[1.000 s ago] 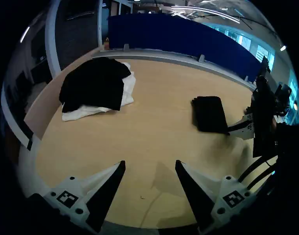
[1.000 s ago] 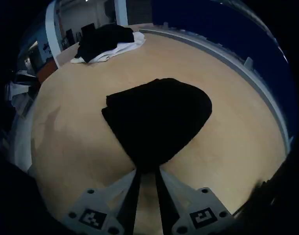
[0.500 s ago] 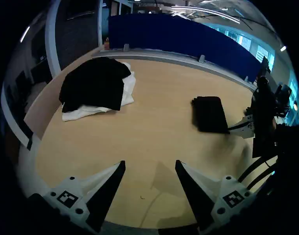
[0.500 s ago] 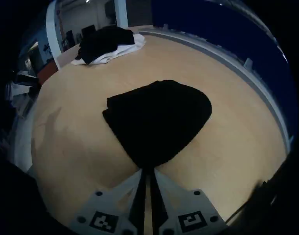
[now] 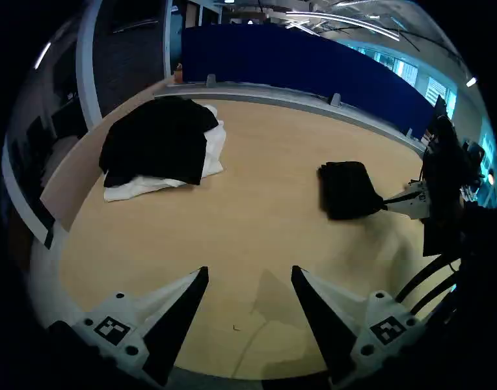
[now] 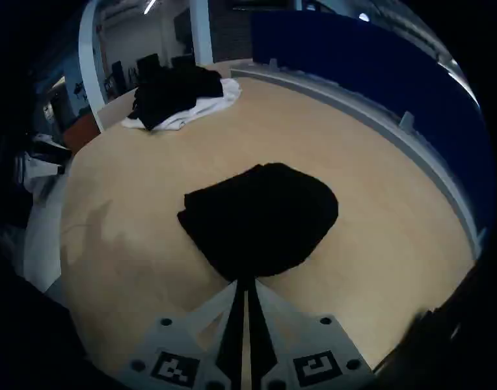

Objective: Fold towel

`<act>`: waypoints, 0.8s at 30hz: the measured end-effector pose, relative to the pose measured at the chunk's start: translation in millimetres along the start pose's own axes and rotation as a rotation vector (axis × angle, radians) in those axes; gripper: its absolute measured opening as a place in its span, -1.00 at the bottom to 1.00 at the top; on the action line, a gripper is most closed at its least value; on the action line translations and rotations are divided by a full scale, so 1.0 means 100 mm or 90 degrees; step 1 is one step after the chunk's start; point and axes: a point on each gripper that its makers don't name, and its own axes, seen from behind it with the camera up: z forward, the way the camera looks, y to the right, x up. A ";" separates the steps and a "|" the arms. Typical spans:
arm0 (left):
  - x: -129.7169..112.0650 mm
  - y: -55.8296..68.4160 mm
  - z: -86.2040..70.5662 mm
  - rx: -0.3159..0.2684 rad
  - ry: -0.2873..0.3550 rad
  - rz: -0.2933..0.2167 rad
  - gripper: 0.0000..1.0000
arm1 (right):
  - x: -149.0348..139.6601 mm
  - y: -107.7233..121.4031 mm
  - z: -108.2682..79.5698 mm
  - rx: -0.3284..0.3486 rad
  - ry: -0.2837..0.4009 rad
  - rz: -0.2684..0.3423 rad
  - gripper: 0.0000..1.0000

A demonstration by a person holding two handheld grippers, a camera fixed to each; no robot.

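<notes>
Where light-wood table [image 5: 248,195] lies bare toward its right side: towel [image 5: 346,190], blk, folded to compact rectangle, flat on table, well apart from other cloth.

Item 1, right gripper [image 6: 244,282]: jaws drawn together to a thin slit, clamped on near edge of towel at its middle. In right gripper view, towel spreads away from tips as a dark rounded block w/ layered fold edges on its left side. In left gripper view, same gripper reaches in from far right, low over table, white tip touching towel's near corner; dark rig and cables behind it.

Item 2, left gripper [image 5: 248,270]: jaws wide apart, nothing between them, above bare table. Near edge of table, well short of towel. Square blk/wht marker [image 5: 112,328] on each finger base.

Item 3, cloth pile at far left corner of table: blk cloth [image 5: 154,140] heaped over wht cloth [image 5: 213,146], wht showing along right and lower edges.

Item 4, surrounds: grey rail [image 5: 281,97] along far table edge; blue partition [image 5: 300,62] directly behind it; ceiling strip lights above.
</notes>
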 end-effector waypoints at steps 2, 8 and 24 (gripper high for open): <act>0.01 0.00 0.00 0.000 0.003 0.001 0.89 | 0.12 0.02 -0.06 0.000 0.013 -0.001 -0.93; 0.10 0.01 -0.01 -0.001 0.012 0.003 0.88 | 0.61 0.10 -0.30 -0.009 0.066 -0.011 -0.93; 0.32 0.15 -0.04 -0.013 0.040 0.011 0.88 | 1.45 0.45 -0.84 -0.047 0.156 -0.027 -0.94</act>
